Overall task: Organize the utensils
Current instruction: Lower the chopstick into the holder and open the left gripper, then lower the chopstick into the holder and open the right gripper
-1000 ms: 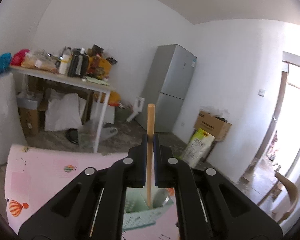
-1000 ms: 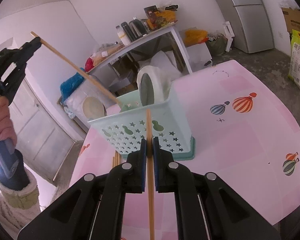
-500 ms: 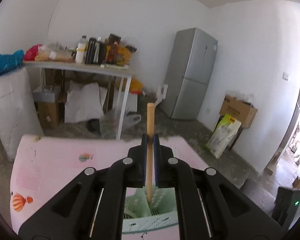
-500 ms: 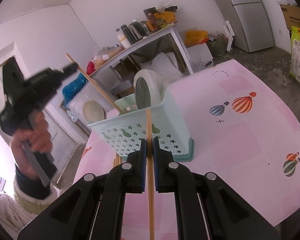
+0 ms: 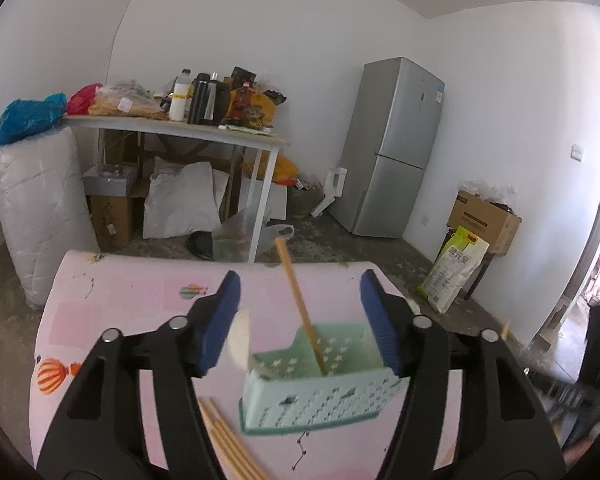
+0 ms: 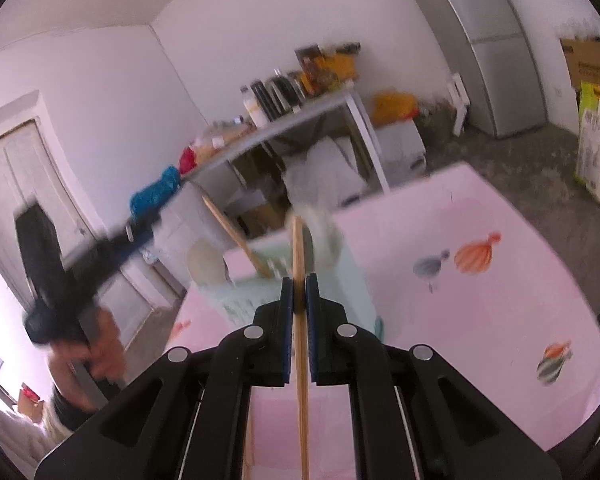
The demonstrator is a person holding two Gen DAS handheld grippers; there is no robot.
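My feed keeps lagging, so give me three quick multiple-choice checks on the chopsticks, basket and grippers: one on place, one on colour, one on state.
1. Where is the chopstick between the left gripper's pads?
A. In the basket
B. On the floor
C. On the fridge

2. The basket is:
A. Red
B. Mint green
C. Black

3. The right gripper is:
A. Wide open
B. Shut on nothing
C. Shut on a chopstick

Key: 1 A, its lower end stands inside the basket, clear of the just-opened pads. 2 B, pale green walls. 3 C, pads press a chopstick.
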